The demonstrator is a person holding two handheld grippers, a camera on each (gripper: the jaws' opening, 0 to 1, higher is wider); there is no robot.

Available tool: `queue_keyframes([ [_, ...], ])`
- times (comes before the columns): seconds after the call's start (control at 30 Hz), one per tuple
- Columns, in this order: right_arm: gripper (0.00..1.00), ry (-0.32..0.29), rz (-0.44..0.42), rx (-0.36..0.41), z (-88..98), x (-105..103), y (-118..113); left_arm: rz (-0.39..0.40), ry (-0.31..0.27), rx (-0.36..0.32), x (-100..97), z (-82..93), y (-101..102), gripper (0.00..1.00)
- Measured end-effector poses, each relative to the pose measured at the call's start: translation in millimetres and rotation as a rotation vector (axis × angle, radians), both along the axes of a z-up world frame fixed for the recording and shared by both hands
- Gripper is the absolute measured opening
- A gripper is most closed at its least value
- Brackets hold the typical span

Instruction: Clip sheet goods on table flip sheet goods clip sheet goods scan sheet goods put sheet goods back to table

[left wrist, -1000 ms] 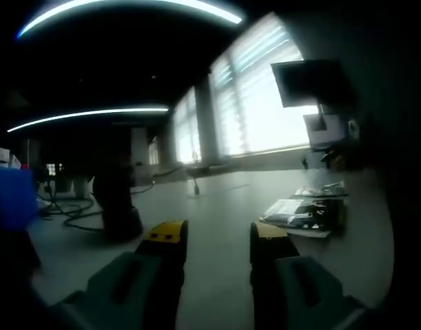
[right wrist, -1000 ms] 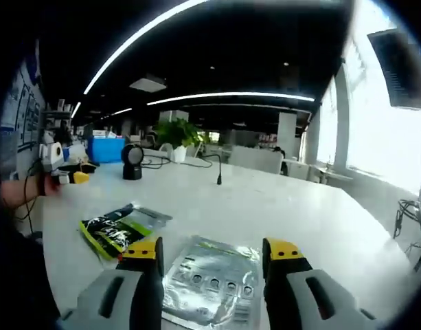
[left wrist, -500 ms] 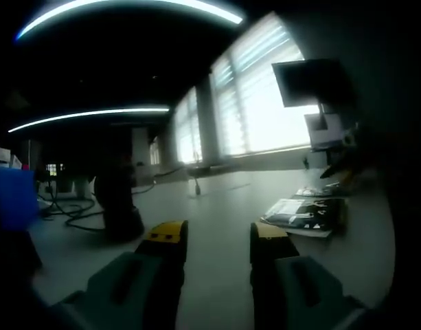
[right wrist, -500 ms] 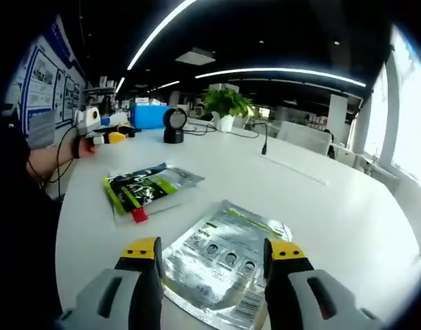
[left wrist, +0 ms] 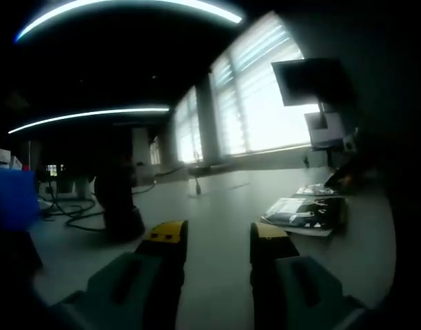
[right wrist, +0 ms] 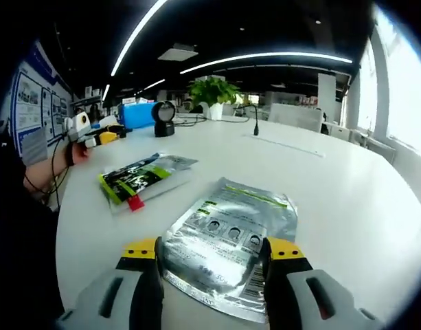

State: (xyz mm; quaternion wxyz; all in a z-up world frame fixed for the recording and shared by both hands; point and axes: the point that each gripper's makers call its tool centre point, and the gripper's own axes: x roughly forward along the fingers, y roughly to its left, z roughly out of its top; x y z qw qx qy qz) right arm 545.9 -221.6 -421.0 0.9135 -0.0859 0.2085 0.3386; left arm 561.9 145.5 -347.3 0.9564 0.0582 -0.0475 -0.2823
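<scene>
Two pouches sit on your bench [right wrist: 375, 206]: your right tool [right wrist: 213, 253], jaws apart, straddles the silver pouch [right wrist: 227, 247]; the green pouch [right wrist: 143, 179] lies nearby. Left tool [left wrist: 218, 237] hangs open too.

Crinkled glossy foil pouch [right wrist: 227, 240] on a smooth white table [right wrist: 347, 199].

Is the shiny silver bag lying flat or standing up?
Flat. The silver bag lies spread on the white table, between the open right tongs.
</scene>
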Motion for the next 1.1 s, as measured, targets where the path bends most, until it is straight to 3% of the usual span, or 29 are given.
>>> queue_keyframes([
  [0.27, 0.53, -0.008, -0.143, 0.002, 0.1, 1, 0, 0.001, 0.002, 0.001, -0.1, -0.5, 0, 0.29],
  [0.4, 0.52, 0.010, -0.281, -0.010, 0.0, 4, -8, 0.000, 0.001, 0.001, -0.3, -0.3, -1, 0.29],
  [0.5, 0.52, -0.005, -0.318, -0.008, 0.1, 4, -3, 0.002, 0.002, -0.002, -0.2, -0.1, 0, 0.29],
  [1.1, 0.53, -0.017, -0.317, 0.005, 1.9, 9, -8, -0.003, -0.001, -0.010, -1.5, 1.5, -1, 0.29],
])
